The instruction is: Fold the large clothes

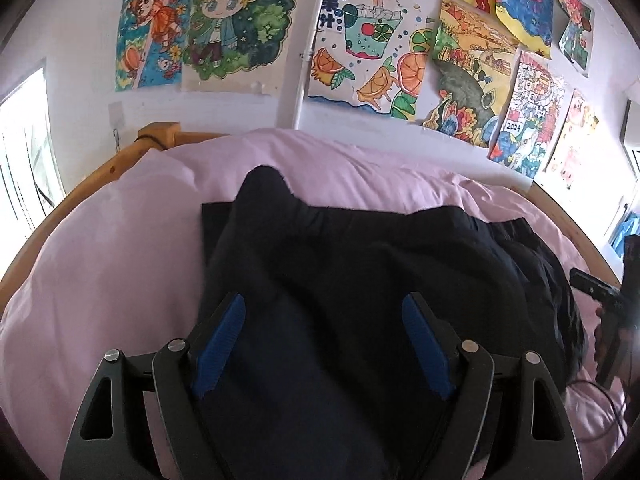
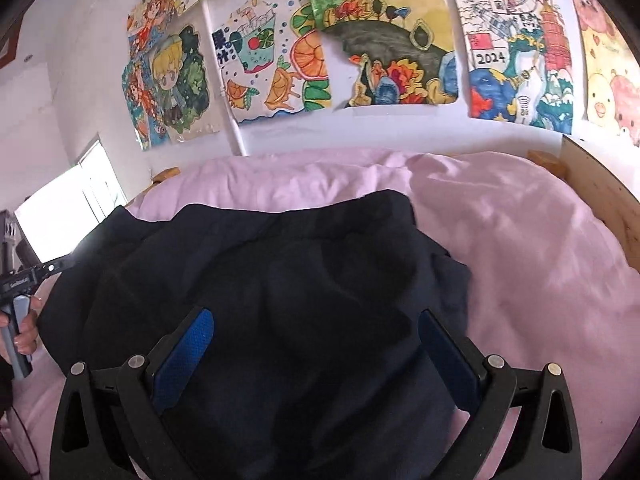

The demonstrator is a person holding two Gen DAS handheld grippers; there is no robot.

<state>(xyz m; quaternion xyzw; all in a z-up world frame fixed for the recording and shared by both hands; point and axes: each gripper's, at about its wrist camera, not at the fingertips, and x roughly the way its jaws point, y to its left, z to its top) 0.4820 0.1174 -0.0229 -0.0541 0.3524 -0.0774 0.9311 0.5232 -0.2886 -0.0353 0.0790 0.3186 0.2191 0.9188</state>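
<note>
My left gripper (image 1: pixel 324 340) and my right gripper (image 2: pixel 316 354) both stand spread wide, pinching nothing, each poised over the near part of the garment (image 1: pixel 360 280). The garment, dark navy, lies in a loose heap on the pink quilt (image 1: pixel 100 260); from the left view its bulk runs from 12 toward 3 o'clock, with a flat squared layer showing at about 11. From the right view, a seamed or gathered band (image 2: pixel 280 220) crosses the far edge at 12 o'clock.

I judge it soft and limp, middling in weight, thick enough to bunch. It will sag and drag on the quilt instead of holding a crease. The cloth is not slippery, so my ribbed blue pads (image 1: pixel 222 344) should bite well. I would take it at the band's two ends, one per gripper, through all layers.
</note>
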